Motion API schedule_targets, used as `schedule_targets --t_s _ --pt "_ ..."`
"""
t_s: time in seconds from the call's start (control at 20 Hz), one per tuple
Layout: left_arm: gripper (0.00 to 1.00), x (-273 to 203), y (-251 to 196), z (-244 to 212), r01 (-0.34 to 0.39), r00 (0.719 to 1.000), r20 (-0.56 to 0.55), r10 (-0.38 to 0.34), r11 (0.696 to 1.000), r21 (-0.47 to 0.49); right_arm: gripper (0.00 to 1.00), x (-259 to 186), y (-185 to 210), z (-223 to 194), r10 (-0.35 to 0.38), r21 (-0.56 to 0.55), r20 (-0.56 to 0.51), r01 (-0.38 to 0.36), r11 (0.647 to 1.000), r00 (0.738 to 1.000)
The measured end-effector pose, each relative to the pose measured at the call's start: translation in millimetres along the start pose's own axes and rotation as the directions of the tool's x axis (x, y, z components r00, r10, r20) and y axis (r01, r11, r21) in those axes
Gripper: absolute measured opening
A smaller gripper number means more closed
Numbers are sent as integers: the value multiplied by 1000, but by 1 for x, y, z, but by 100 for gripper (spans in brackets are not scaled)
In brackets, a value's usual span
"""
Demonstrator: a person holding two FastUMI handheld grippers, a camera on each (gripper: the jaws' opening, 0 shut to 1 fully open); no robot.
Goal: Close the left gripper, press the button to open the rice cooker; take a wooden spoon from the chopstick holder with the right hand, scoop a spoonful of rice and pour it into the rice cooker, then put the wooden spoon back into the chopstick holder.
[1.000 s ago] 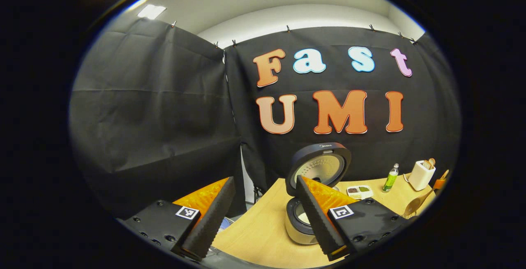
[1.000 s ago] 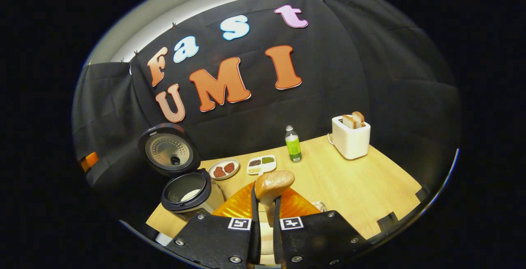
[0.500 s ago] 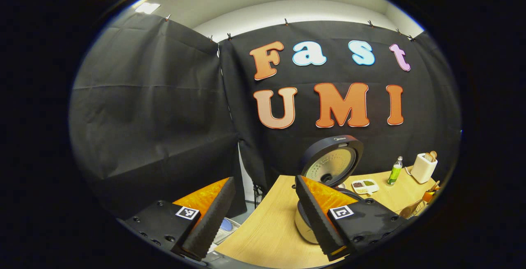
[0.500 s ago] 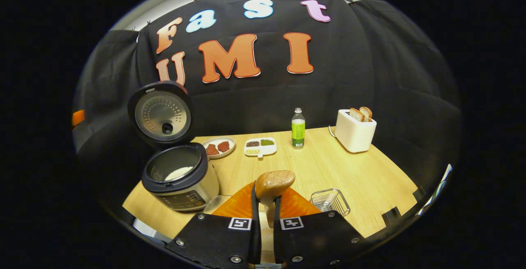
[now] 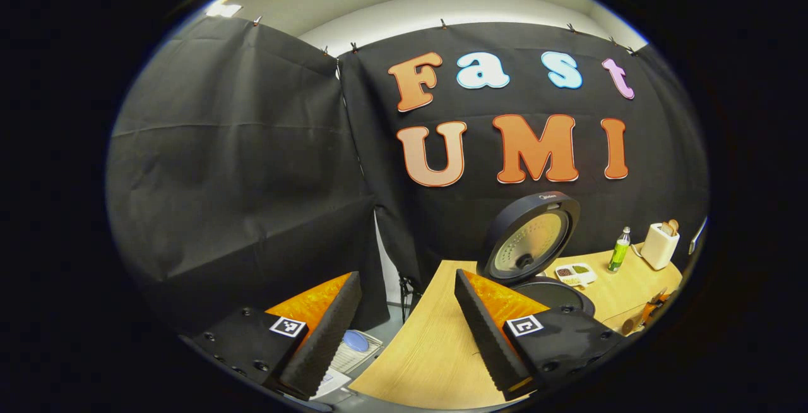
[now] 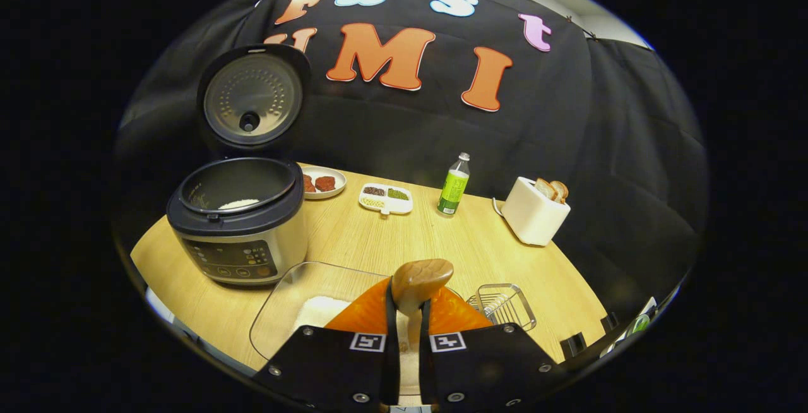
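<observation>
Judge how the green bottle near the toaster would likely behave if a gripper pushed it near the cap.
The bottle stands upright, tall and narrow, so a high push would probably tip it rather than slide it. Its round body suggests it could then roll on the smooth table. It looks like plastic, so likely fairly light and not fragile; how full it is cannot be told.

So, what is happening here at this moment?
A person is working with two handheld grippers. The right gripper is shut on the wooden spoon, held above a clear container with rice. The rice cooker stands open with a little rice inside. The wire holder sits beside the container. The left gripper is open, holds nothing, and is off to the side of the cooker.
</observation>
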State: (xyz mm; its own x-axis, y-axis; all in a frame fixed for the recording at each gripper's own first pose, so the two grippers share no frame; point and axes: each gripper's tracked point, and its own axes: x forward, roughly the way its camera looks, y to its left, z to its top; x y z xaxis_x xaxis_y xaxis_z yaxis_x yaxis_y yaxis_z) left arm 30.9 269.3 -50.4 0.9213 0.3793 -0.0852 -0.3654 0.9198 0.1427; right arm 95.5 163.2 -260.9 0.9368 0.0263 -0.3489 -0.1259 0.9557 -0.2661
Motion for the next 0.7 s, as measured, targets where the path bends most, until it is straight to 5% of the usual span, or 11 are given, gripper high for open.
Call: schedule_targets --t_s 0.2,0.5,0.7 --pt "97 2 8 -8 -1 1000 -19 1 1000 20 11 5 3 -2 -15 48 24 13 999 1000" --pt "97 3 10 -24 7 998 -56 -7 1000 2 11 4 22 2 57 214 33 -63 975 998" --pt "97 4 11 -30 15 997 -70 -15 1000 10 11 3 47 7 178 416 45 -181 891 983"
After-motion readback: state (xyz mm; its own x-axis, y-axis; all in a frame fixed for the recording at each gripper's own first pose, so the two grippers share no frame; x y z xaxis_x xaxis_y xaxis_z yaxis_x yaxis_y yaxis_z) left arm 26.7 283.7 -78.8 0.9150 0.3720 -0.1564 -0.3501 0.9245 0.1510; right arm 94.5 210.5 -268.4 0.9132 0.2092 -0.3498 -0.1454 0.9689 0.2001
